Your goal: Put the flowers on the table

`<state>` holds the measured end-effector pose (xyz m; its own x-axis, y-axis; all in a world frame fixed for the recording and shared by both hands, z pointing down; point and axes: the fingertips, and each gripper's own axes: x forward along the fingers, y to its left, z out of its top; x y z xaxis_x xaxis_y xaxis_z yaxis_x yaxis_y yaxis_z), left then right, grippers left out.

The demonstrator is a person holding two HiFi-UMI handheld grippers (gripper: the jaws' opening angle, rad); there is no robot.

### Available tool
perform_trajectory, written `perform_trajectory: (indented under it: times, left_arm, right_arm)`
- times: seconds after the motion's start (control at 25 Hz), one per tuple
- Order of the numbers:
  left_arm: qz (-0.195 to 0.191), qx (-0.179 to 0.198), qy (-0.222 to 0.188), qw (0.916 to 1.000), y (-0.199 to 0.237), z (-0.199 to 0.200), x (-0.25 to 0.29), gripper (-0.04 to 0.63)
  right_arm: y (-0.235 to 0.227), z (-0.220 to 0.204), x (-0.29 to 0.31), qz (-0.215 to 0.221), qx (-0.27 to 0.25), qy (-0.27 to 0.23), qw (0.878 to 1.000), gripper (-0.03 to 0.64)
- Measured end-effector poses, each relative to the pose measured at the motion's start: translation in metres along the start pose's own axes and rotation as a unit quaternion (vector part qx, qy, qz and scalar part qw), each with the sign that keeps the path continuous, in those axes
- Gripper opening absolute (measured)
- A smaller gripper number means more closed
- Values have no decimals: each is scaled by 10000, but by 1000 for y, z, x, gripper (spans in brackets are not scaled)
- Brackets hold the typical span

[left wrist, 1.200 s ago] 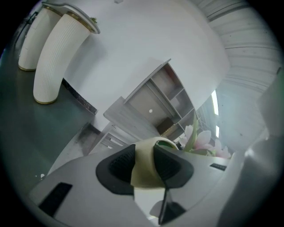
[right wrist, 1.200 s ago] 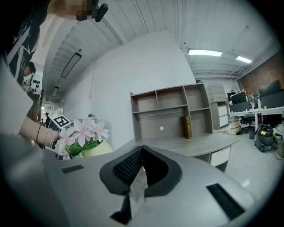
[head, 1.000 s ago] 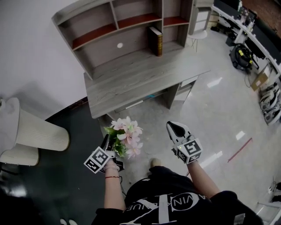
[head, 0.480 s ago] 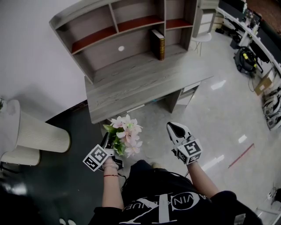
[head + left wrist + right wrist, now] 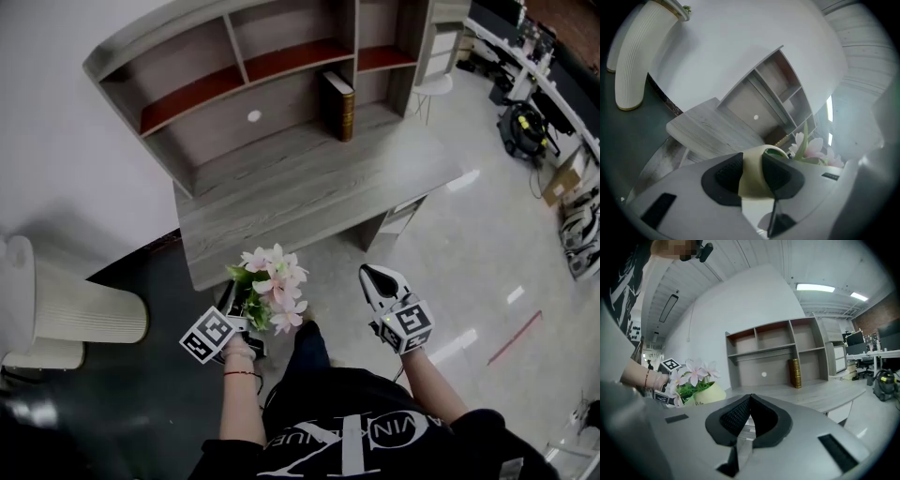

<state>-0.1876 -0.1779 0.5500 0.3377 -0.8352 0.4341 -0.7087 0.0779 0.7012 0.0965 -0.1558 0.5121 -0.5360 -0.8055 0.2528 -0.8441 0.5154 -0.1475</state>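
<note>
A small pale-yellow pot of pink flowers (image 5: 272, 286) with green leaves is held in the air just short of the grey wooden desk's (image 5: 281, 202) front edge. My left gripper (image 5: 234, 305) is shut on the pot (image 5: 752, 180); both black pads press its sides in the left gripper view, with blossoms (image 5: 811, 147) showing to the right. The flowers (image 5: 693, 376) also appear at the left of the right gripper view. My right gripper (image 5: 377, 278) hangs to the right of the flowers, shut, with nothing between its touching jaws (image 5: 749, 409).
The desk carries a shelf unit (image 5: 244, 66) with a brown book (image 5: 339, 103) standing at its back right. A white ribbed floor vase (image 5: 66, 300) stands at left on dark flooring. Workstations and a vacuum (image 5: 520, 122) are at far right across the glossy floor.
The desk has come closer and lower in the head view as the person steps toward it. Both grippers keep their pose, the flowers still held in the left one.
</note>
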Motion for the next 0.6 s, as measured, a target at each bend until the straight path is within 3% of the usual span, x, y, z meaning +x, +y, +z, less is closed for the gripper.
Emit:
perform_trajectory:
  times: [0.6]
  left_arm:
    - [73, 0, 114, 9999, -4, 6, -4, 127]
  right_arm:
    - [8, 9, 5, 90, 61, 70, 9999, 9]
